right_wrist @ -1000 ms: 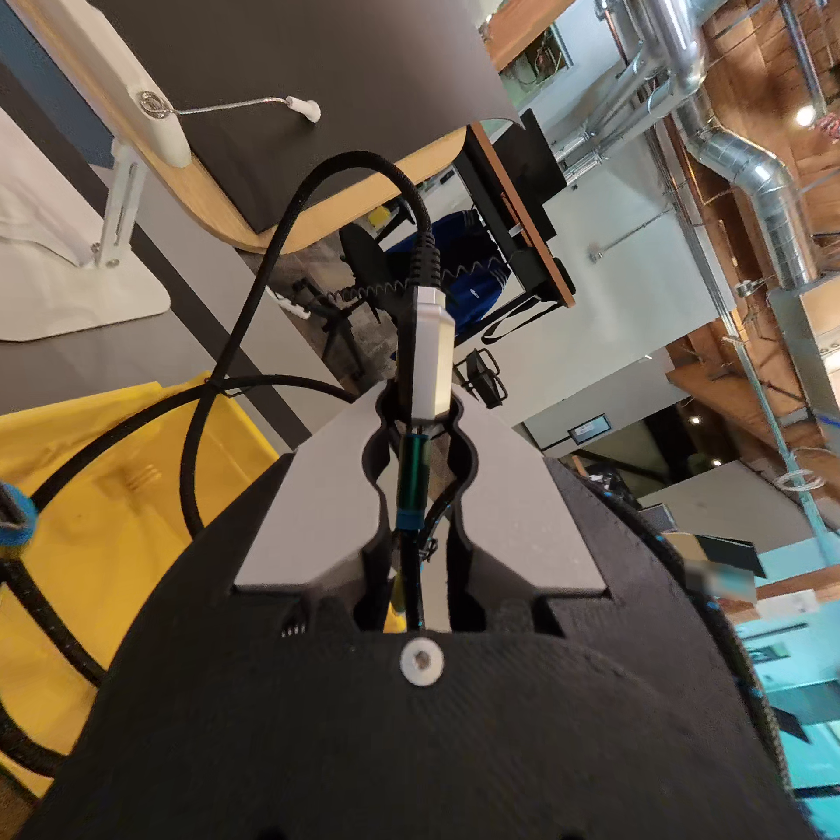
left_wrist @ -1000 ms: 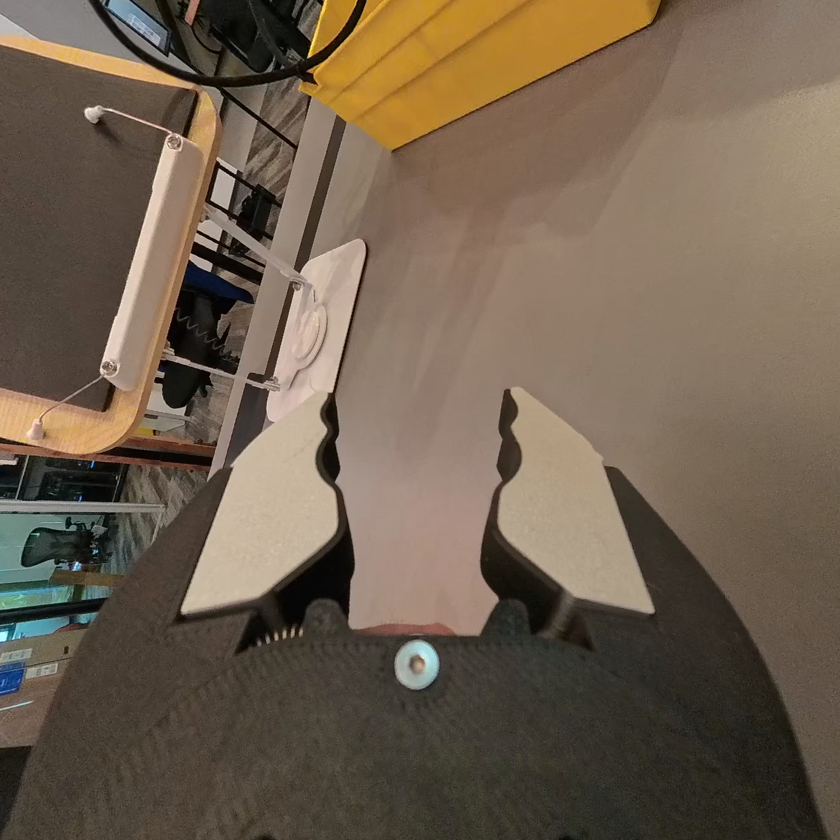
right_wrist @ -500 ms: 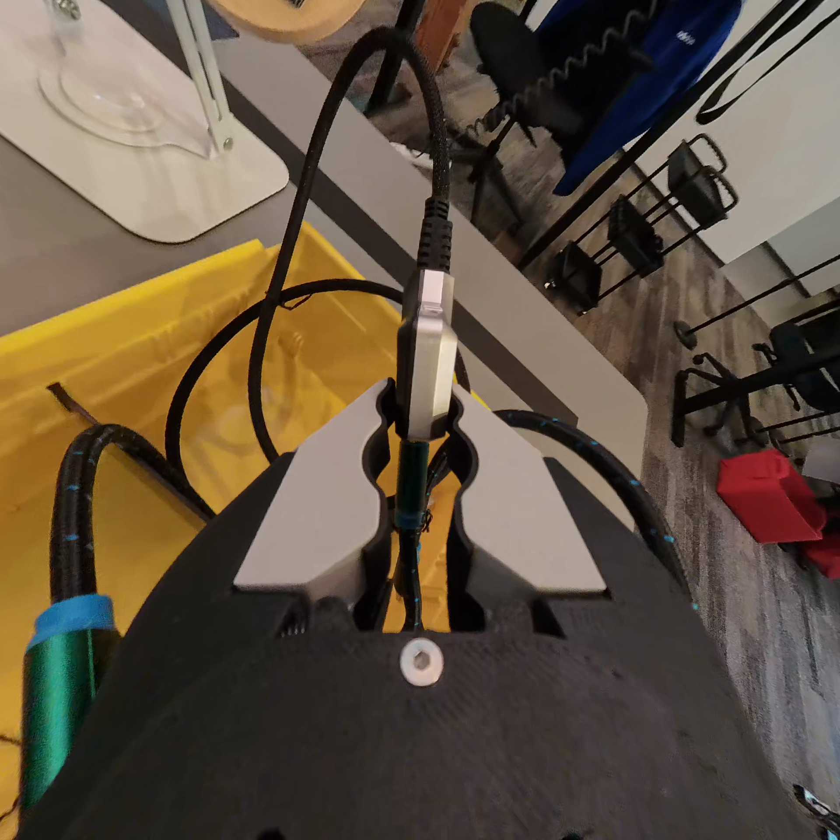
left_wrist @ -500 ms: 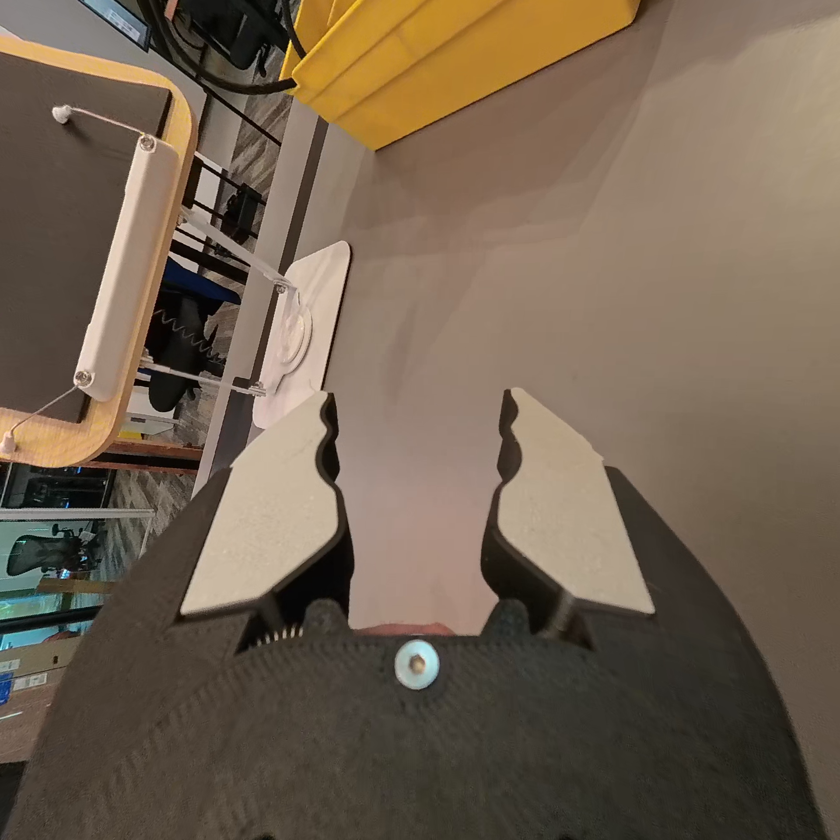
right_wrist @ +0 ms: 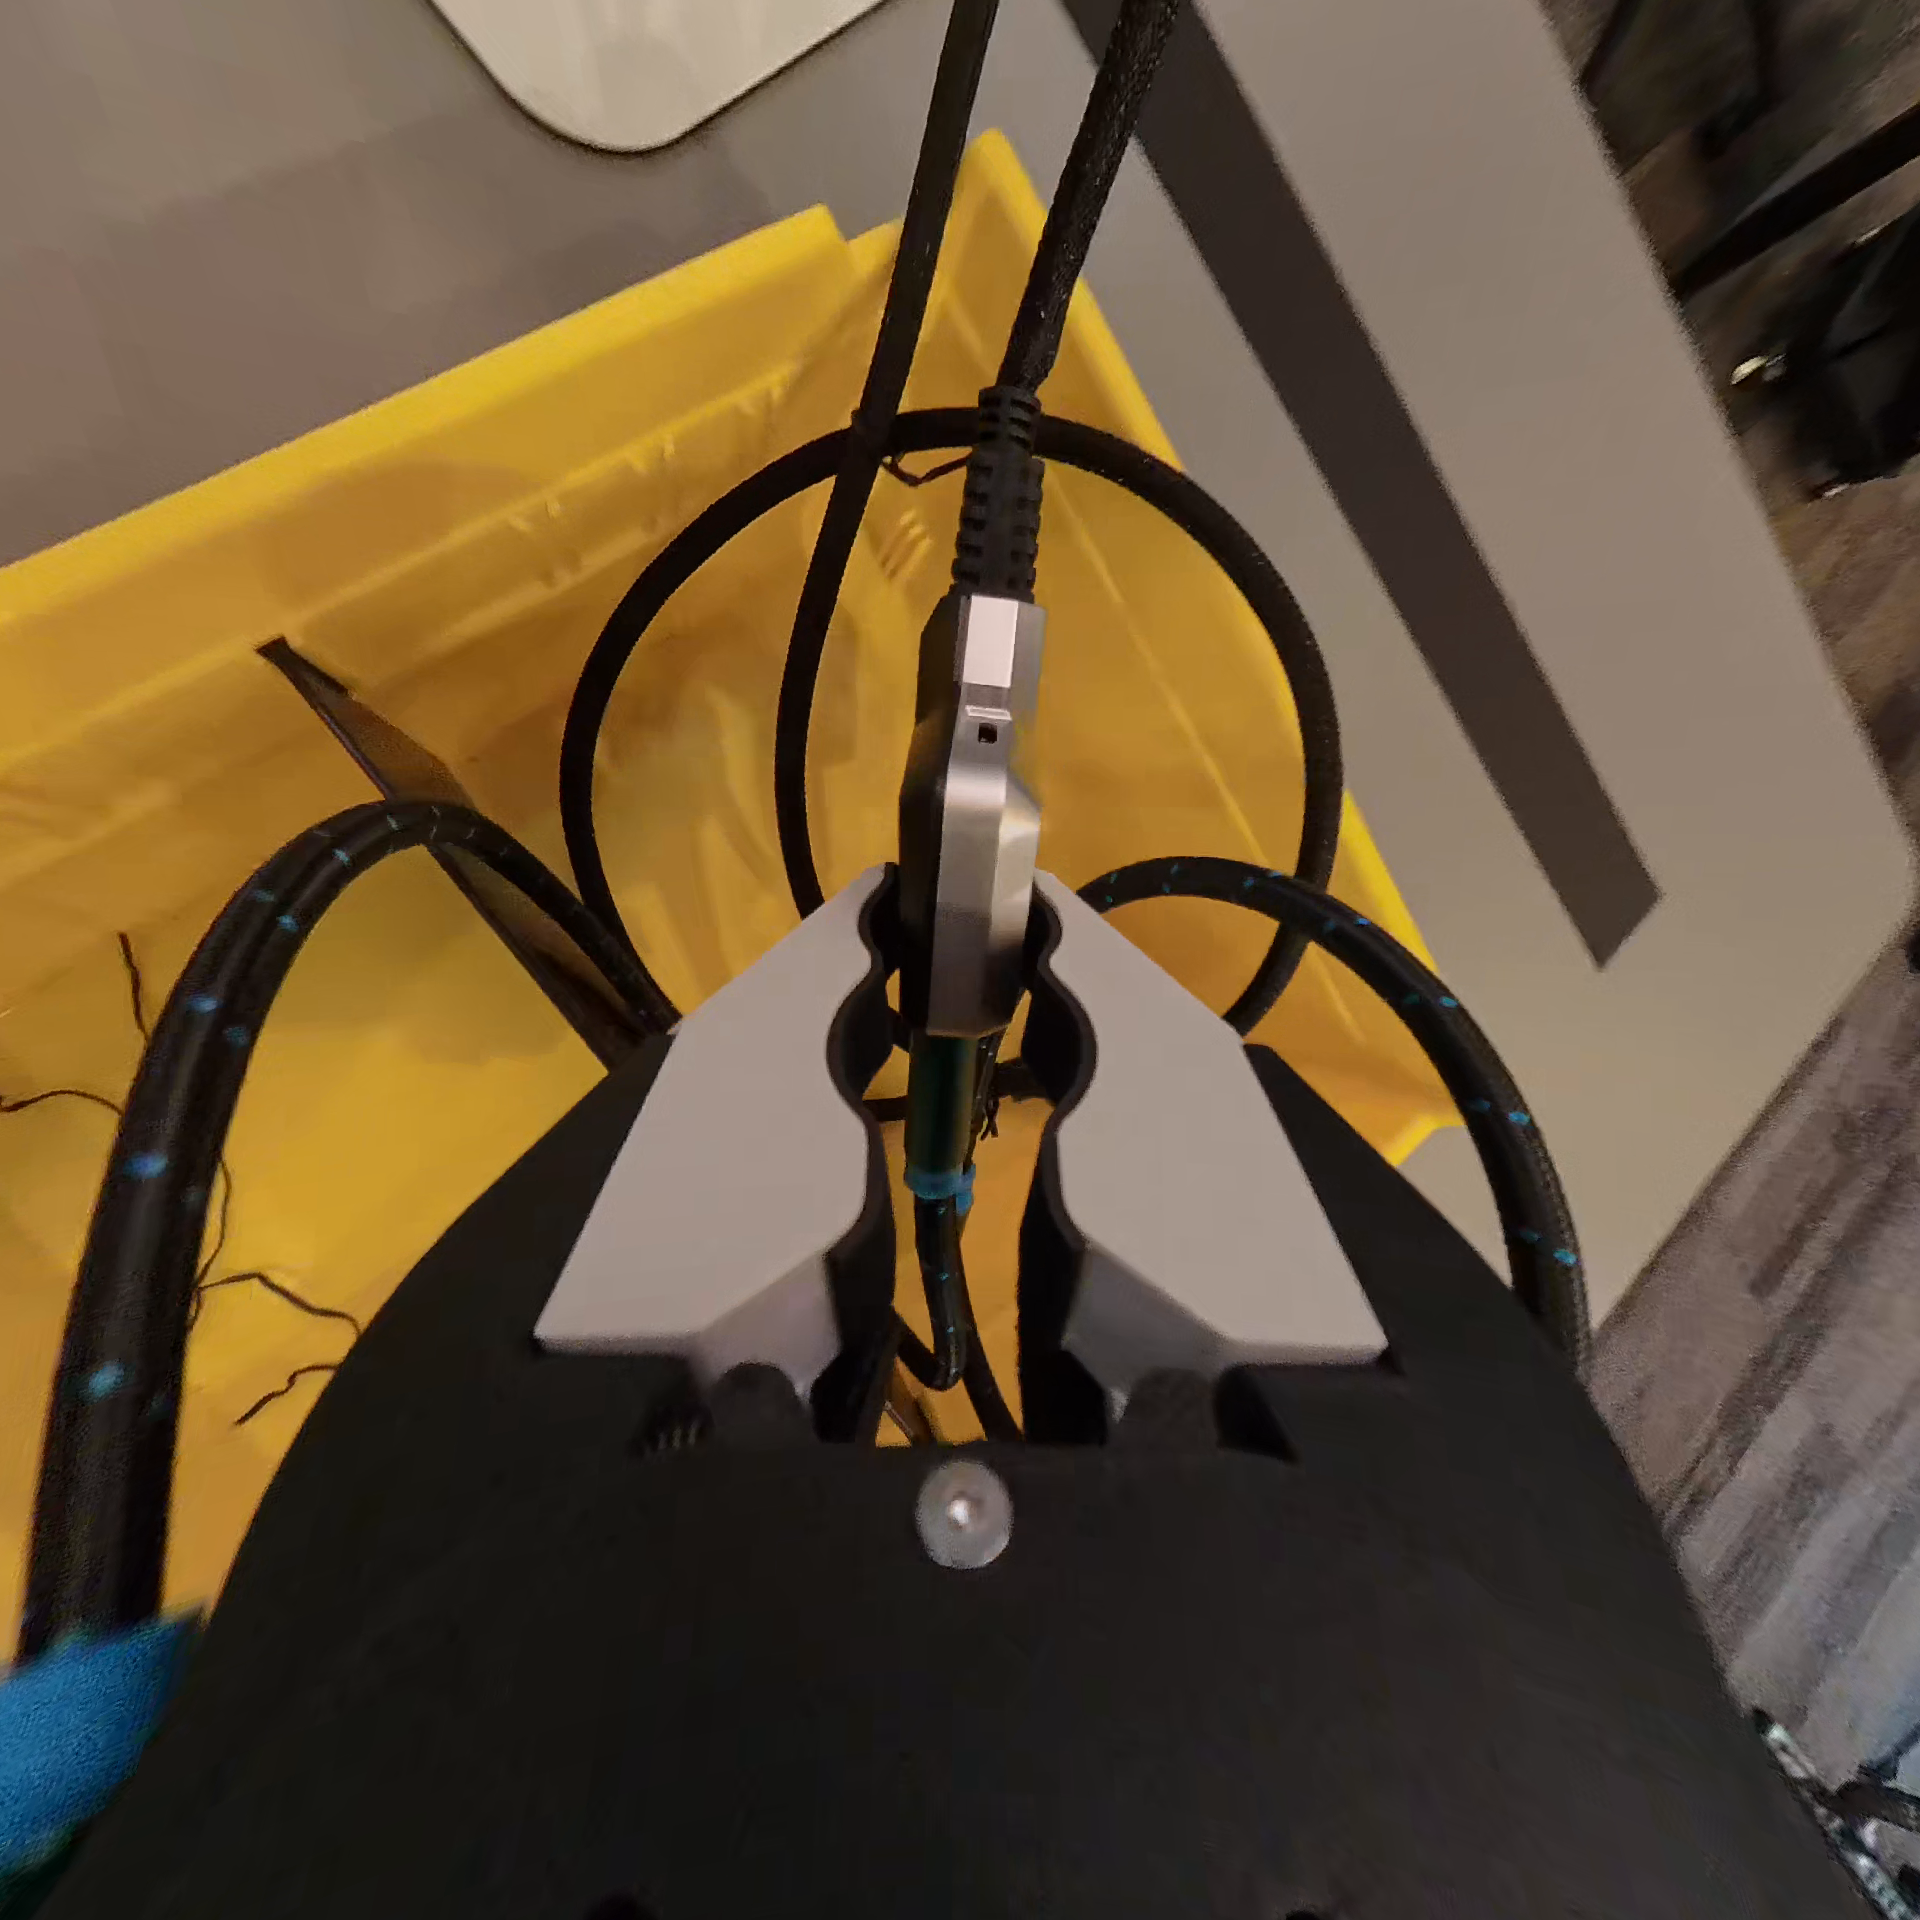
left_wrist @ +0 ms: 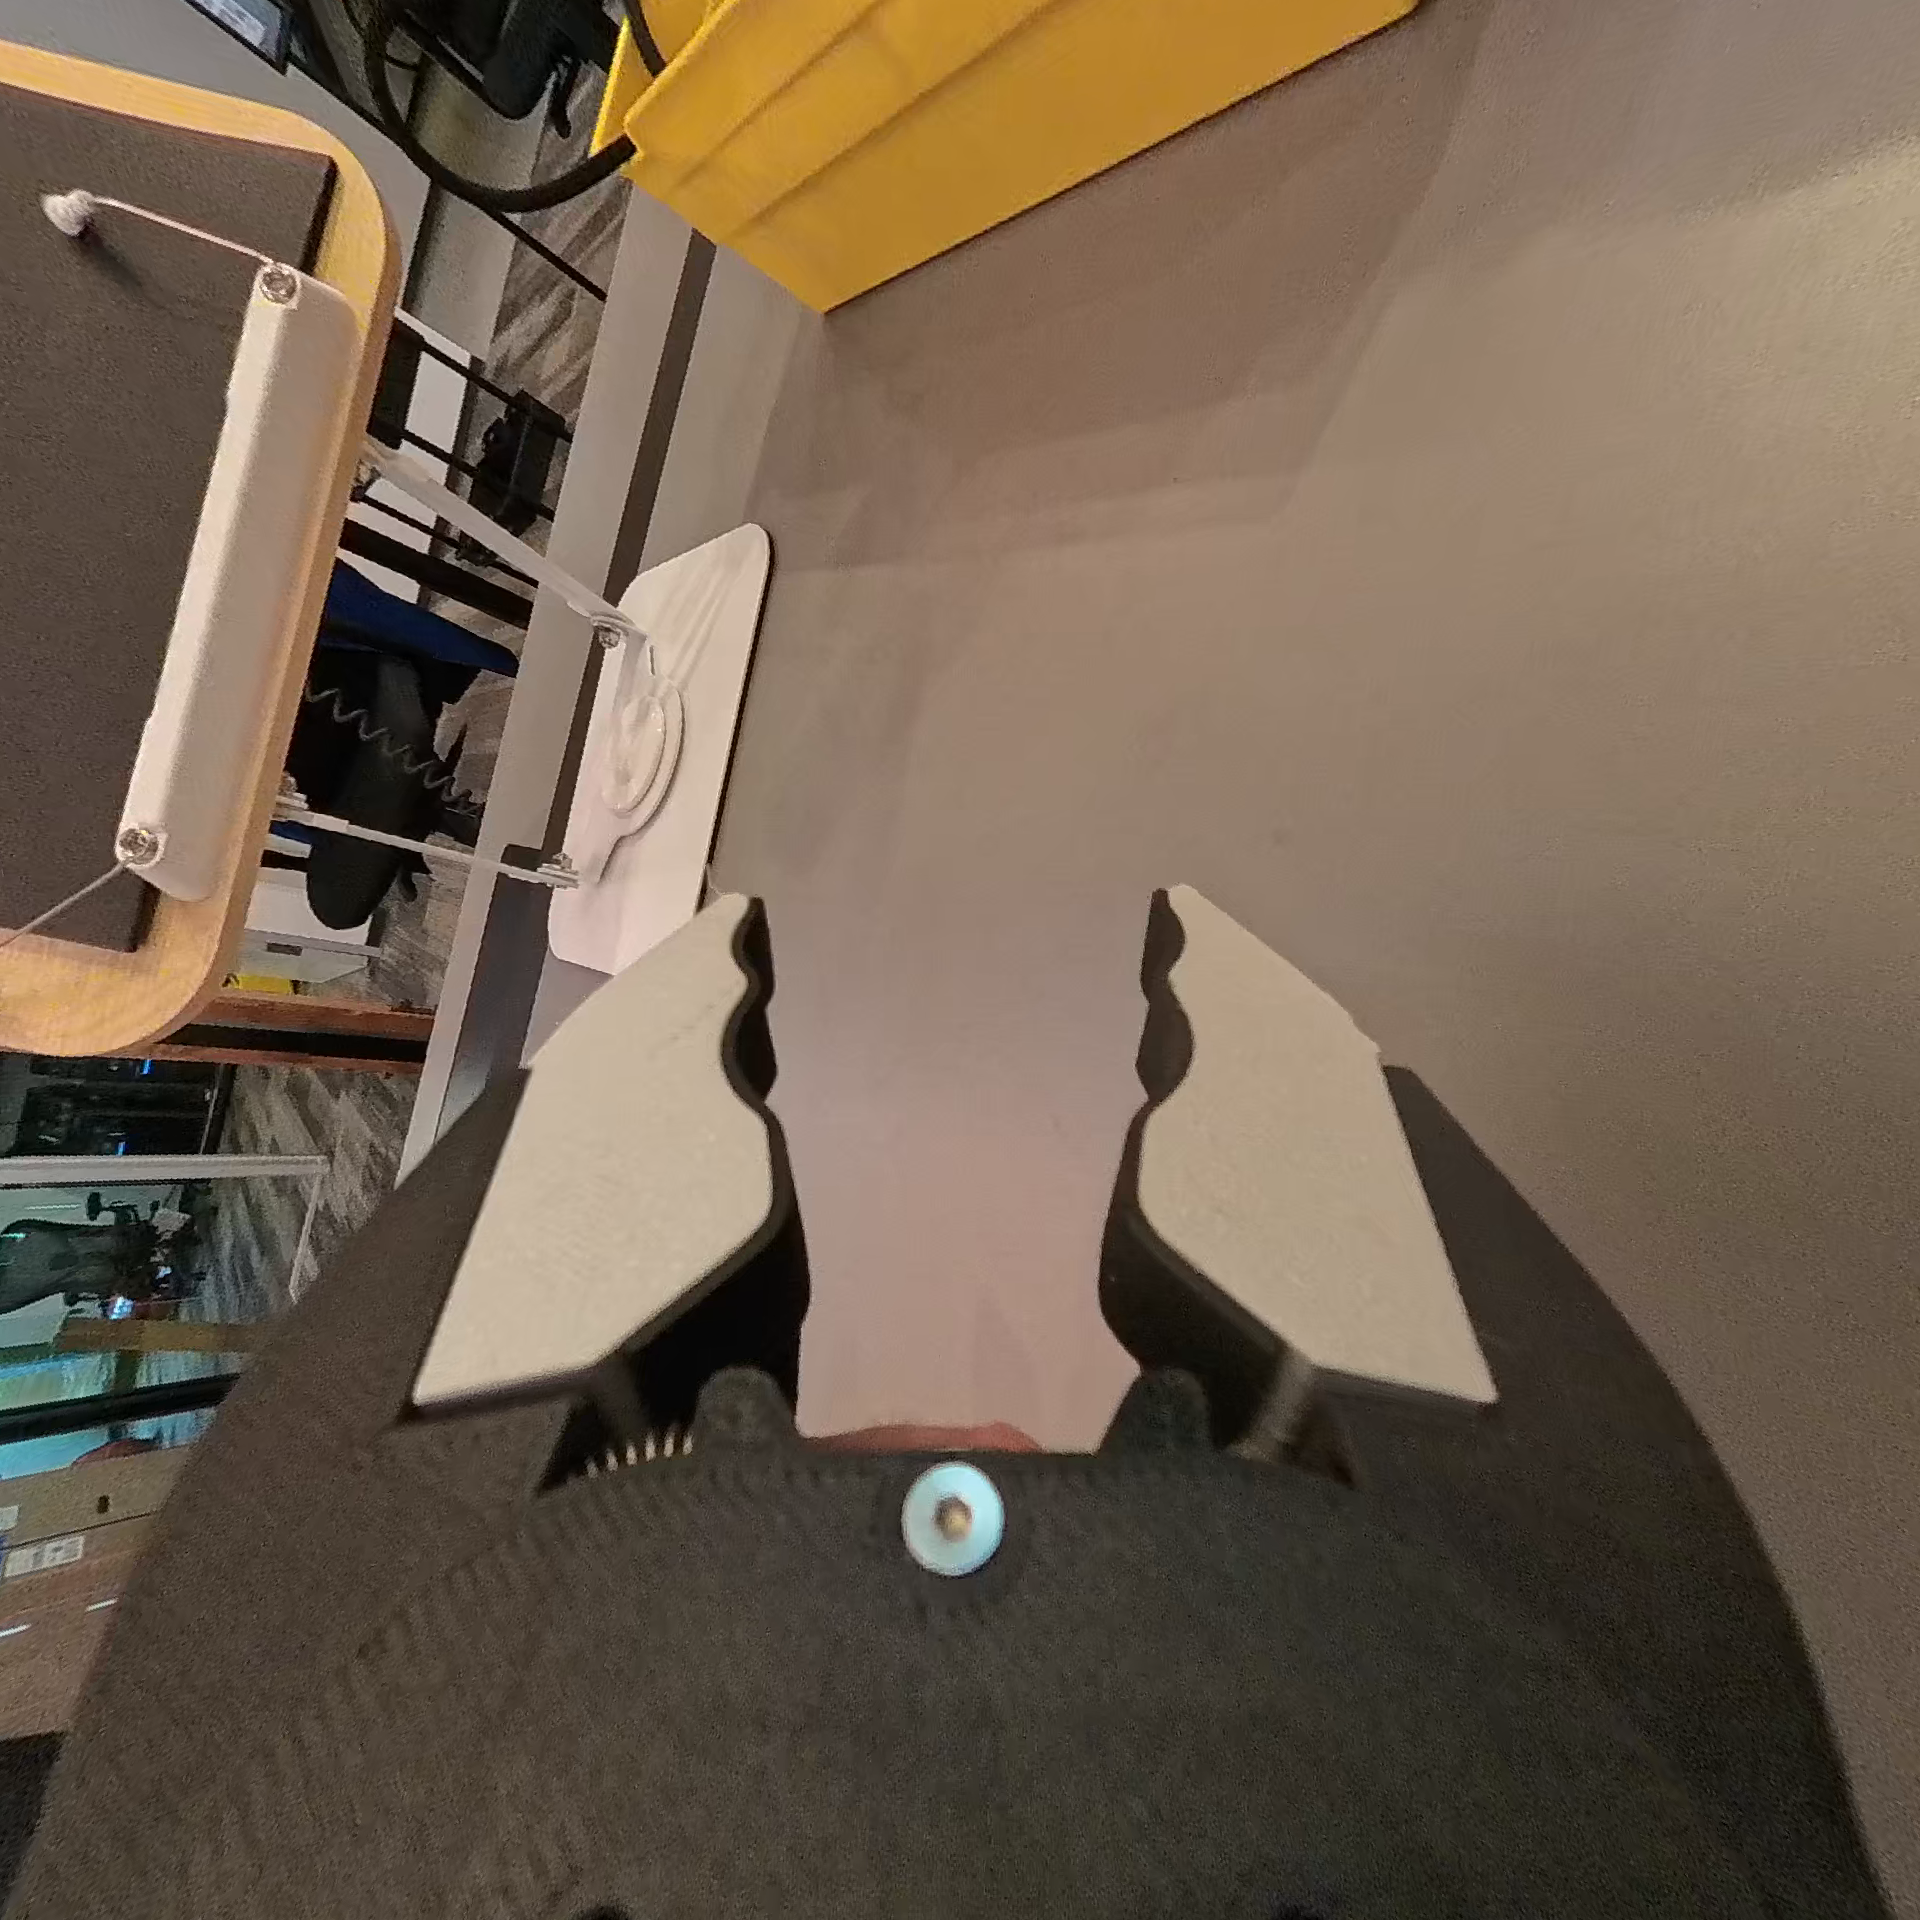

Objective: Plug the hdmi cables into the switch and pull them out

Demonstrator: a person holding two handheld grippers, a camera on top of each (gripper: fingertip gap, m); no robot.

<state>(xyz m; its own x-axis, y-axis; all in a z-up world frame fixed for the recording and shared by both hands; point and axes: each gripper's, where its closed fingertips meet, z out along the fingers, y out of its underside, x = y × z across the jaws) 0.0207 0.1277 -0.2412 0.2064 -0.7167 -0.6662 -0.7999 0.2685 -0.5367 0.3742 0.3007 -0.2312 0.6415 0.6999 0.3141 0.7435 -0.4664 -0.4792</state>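
Note:
My right gripper (right_wrist: 961, 914) is shut on the silver HDMI plug (right_wrist: 977, 810) of a black braided cable (right_wrist: 1070, 208) and holds it over the yellow bin (right_wrist: 364, 665). The cable runs up and out of the top of the right wrist view, and part of it loops inside the bin. A second black cable with blue flecks (right_wrist: 187, 1049) curves through the bin; its green plug (right_wrist: 940, 1101) shows between my fingers, below the silver one. My left gripper (left_wrist: 951, 914) is open and empty above the grey table (left_wrist: 1351, 623). No switch is in view.
A white stand base (left_wrist: 675, 748) sits on the table near its edge, with a wood-framed dark board (left_wrist: 125, 520) held above it. The yellow bin (left_wrist: 935, 135) stands at the far end of the table. Beyond the table edge (right_wrist: 1455, 520) is floor with chairs. Spacing between my two grippers at the tips: around 40 cm.
My right gripper has tilted down from the room and ceiling toward the yellow bin, still holding the silver plug. The left gripper has shifted only slightly and stays open.

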